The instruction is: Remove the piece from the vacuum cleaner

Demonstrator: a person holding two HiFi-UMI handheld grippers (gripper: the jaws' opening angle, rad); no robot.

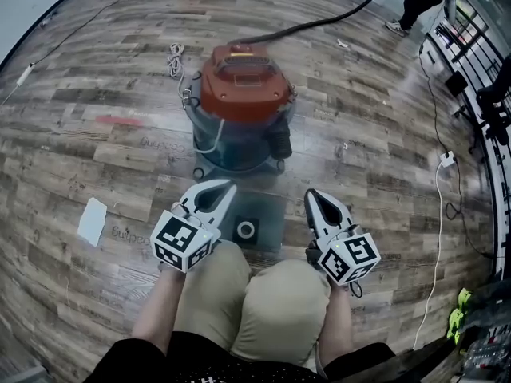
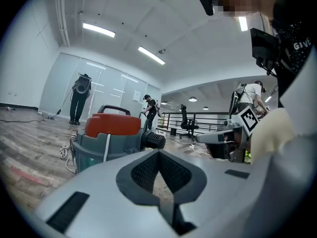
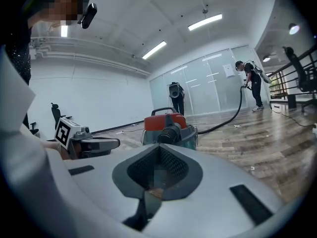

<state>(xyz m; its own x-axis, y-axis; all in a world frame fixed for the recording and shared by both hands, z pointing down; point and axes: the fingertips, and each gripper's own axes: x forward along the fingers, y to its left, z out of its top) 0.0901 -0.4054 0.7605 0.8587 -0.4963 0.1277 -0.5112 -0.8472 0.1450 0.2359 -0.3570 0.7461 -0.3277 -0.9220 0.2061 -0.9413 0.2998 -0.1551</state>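
1. The vacuum cleaner (image 1: 239,110) stands on the wood-plank floor (image 1: 96,134) just ahead of my knees. It has a round grey-teal drum under a glossy orange lid. I cannot tell what the drum holds.
2. A black hose (image 1: 319,22) trails away behind it, and a ribbed black stub (image 1: 279,142) juts from the drum's side.
3. My left gripper (image 1: 226,187) has its jaws pressed together on nothing and is clear of the drum.
4. My right gripper (image 1: 313,195) is likewise closed tight, empty and touching nothing.
5. A black square with a white ring (image 1: 246,230) lies between them.
6. My shells are smooth grey plastic with meshed pads.
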